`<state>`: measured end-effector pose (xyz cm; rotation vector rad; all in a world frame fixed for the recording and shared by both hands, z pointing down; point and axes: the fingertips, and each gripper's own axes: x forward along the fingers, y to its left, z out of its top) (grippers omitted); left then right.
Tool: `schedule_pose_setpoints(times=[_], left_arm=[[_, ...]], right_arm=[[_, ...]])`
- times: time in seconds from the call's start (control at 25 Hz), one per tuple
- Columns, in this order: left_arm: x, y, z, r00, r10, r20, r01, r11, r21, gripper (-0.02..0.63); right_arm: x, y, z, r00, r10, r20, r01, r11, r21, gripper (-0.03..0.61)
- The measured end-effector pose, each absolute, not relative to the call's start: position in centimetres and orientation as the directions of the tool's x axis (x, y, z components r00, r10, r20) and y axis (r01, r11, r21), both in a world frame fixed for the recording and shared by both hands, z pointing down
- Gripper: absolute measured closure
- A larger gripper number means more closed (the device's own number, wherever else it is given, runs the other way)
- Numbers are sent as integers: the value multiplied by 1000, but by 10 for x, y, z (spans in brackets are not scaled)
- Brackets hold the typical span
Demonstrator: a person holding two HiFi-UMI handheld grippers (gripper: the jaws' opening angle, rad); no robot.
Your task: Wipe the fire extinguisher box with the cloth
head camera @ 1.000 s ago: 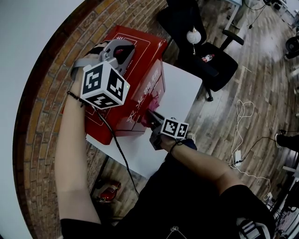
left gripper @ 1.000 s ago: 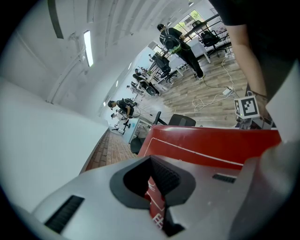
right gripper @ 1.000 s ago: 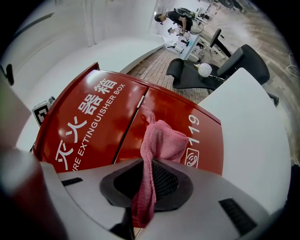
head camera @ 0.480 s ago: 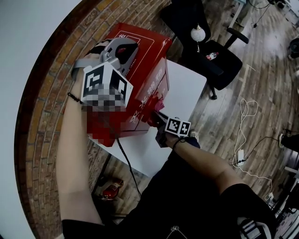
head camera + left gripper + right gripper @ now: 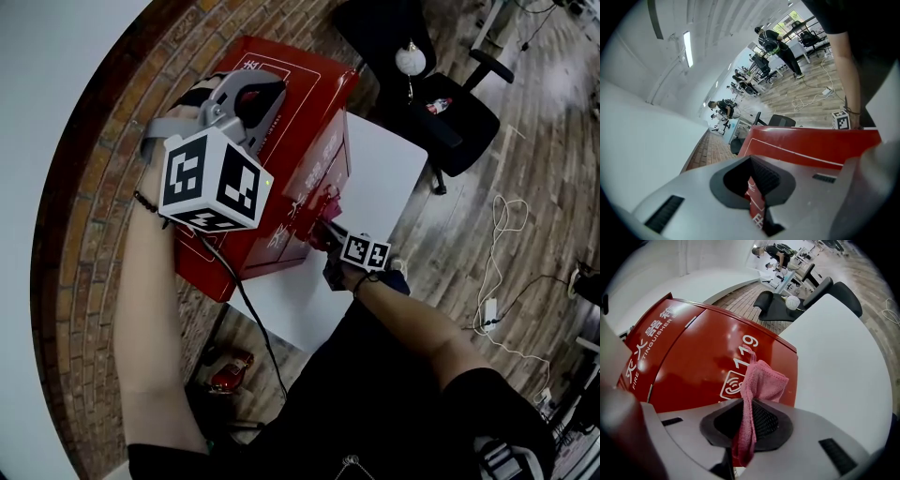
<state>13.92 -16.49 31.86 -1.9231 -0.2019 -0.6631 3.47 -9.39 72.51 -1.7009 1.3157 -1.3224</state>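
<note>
The red fire extinguisher box stands on a white table. My left gripper lies over the box's top, jaws shut with nothing between them. In the left gripper view the red lid stretches just beyond the shut jaws. My right gripper is at the box's front face, shut on a pink cloth. In the right gripper view the cloth stands up out of the jaws against the red front panel by the white "119" print.
A black office chair with a white ball stands behind the table. White cables lie on the wood floor at the right. A small red extinguisher lies on the brick strip under the table. People stand far off.
My right gripper has slid down the box's front face with the pink cloth still in it. The left gripper has stayed on the box's top.
</note>
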Motion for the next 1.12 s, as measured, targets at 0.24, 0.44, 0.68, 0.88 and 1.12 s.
schedule_pose_setpoints(times=[0.24, 0.44, 0.68, 0.88, 1.12], left_arm=[[139, -164, 318, 832, -155, 532, 423, -443, -791, 589], [139, -164, 318, 832, -154, 533, 424, -442, -790, 589], [138, -165, 317, 834, -156, 530, 421, -441, -792, 589], [139, -165, 317, 836, -155, 527, 419, -441, -794, 589], [138, -165, 317, 839, -156, 522, 414, -440, -797, 589]], right_arm=[[38, -93, 751, 8, -930, 368, -354, -347, -869, 516], [39, -92, 768, 8, -922, 387, -338, -367, -867, 515], [39, -93, 789, 8, -901, 434, -317, -414, -853, 516], [36, -92, 810, -13, -875, 484, -324, -454, -830, 516], [34, -93, 824, -4, -867, 499, -325, -471, -820, 515]])
